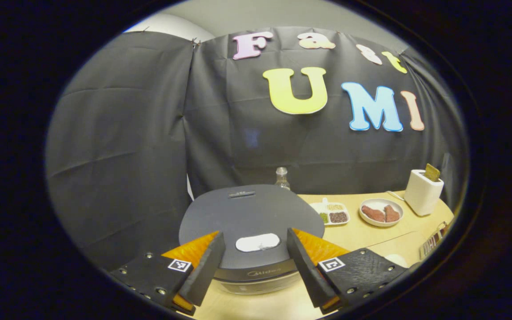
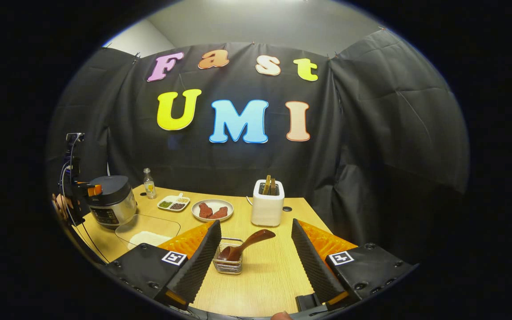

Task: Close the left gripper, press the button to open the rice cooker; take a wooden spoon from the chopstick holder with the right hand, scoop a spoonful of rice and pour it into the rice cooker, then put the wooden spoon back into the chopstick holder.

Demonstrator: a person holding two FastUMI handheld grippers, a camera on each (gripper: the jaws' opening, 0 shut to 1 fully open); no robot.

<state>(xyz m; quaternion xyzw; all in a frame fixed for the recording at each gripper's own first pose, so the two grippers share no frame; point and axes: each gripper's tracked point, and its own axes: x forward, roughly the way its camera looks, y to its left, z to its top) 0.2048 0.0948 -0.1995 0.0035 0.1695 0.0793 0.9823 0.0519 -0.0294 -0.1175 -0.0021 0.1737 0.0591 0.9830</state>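
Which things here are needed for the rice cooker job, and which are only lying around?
Needed: rice cooker, its button, wooden spoon, holder, rice tray.
Lying around: bottle, meat plate, divided dish, white box.

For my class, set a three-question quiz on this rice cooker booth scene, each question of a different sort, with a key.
1. True or false: the rice cooker has its lid shut.
2. Multiple choice: the wooden spoon stands with its bowl in (A) the white toaster, (B) the small wire holder, (C) the clear tray of rice.
3. Fill in: the left gripper has its jaws ____ as it faces the pale button on the lid.

Key: 1 true. 2 B, the wire holder, between the fingers of the right gripper, which is open too. 3 open.
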